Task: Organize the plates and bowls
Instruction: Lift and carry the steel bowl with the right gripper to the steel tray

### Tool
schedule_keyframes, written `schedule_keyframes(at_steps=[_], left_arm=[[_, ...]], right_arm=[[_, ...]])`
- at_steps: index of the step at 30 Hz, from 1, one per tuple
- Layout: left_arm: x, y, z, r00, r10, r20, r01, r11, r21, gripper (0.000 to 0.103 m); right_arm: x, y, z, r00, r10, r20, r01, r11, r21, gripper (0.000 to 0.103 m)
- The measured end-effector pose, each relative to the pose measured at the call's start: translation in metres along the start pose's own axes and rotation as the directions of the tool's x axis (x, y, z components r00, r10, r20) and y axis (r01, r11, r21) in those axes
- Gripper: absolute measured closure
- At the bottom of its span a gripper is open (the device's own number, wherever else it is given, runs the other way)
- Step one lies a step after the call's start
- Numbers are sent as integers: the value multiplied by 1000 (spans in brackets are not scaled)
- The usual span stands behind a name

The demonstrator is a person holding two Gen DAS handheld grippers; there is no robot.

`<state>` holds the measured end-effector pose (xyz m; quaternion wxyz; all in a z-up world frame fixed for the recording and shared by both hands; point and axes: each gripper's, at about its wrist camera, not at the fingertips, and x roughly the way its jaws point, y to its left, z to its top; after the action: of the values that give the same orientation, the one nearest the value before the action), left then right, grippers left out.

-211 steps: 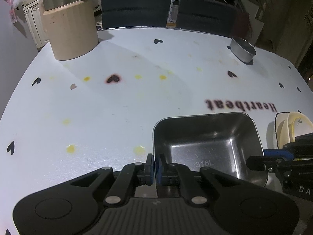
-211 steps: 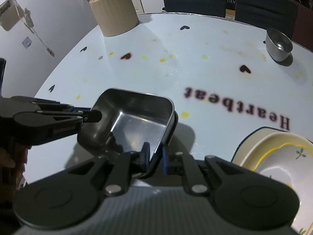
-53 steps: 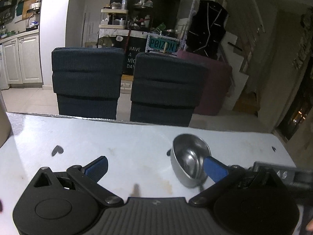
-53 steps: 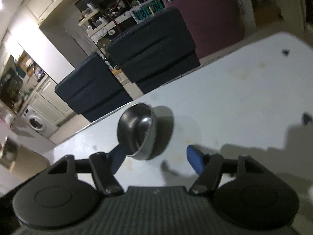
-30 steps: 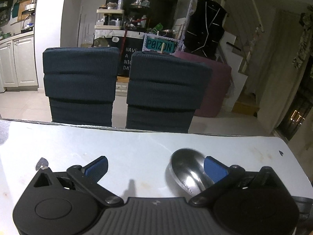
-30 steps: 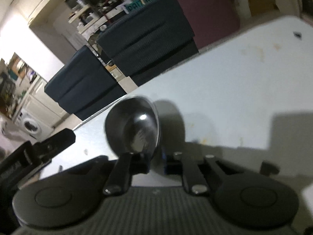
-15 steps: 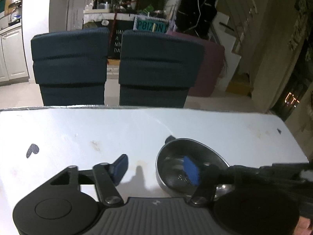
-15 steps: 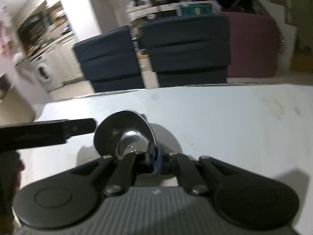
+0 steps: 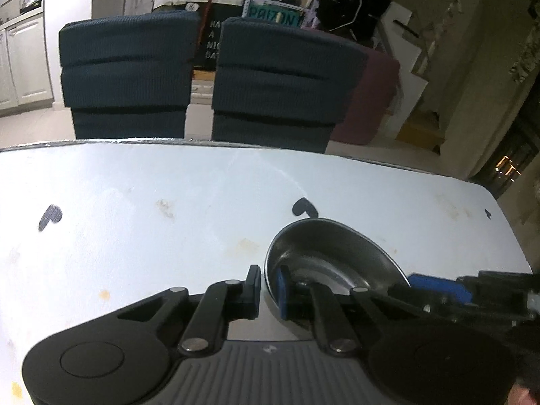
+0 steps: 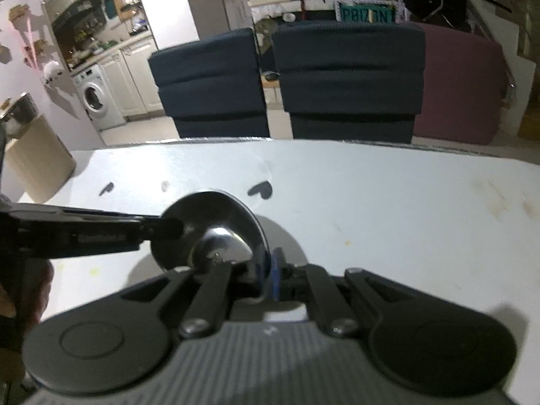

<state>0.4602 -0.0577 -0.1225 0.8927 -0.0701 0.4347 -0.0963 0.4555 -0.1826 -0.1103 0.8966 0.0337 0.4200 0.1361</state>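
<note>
Steel bowl (image 9: 329, 256) on the counter (image 9: 135, 209) — left gripper (image 9: 268, 287) just closed on its rim, right gripper (image 10: 266, 270) loosening there.

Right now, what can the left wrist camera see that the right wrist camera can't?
Only the left wrist view: little orange lights in a dark doorway on the far right. Only the right wrist view: a washing machine and a beige container at the table's left corner. Both: the steel bowl, the white table, two dark blue chairs and the teal sign.
</note>
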Motion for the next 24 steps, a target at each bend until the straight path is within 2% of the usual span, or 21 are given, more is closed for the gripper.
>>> schedule_keyframes(at_steps=[1, 2, 4, 5, 7, 8, 15, 24], left_arm=[[0, 0, 0, 1000, -1, -3, 1, 1000, -2, 93], [0, -1, 0, 1000, 0, -5, 0, 1000, -3, 95], [-2, -2, 0, 1000, 6, -4, -6, 1000, -1, 95], [-3, -3, 0, 1000, 6, -5, -6, 1000, 2, 95], [-6, -6, -3, 1000, 14, -7, -14, 1000, 12, 95], [-8, -6, -3, 1000, 15, -6, -15, 1000, 17, 95], [-34, -6, -12, 1000, 11, 14, -11, 1000, 15, 94], [-99, -8, -25, 998, 23, 66, -23, 1000, 10, 94]], right_arm=[[1, 1, 0, 1000, -2, -13, 2, 1000, -7, 77], [1, 3, -1, 1000, -2, -29, 1, 1000, -16, 74], [1, 8, -4, 999, -8, -48, 6, 999, -32, 74], [0, 9, -4, 999, -10, -48, 8, 1000, -30, 77], [0, 11, -4, 999, -3, -46, 2, 1000, -4, 91], [0, 12, -3, 999, -10, -46, 10, 1000, -3, 92], [-19, 15, -4, 1000, -3, -13, 4, 1000, 16, 96], [-64, 45, -6, 999, -8, 36, 9, 999, -34, 97]])
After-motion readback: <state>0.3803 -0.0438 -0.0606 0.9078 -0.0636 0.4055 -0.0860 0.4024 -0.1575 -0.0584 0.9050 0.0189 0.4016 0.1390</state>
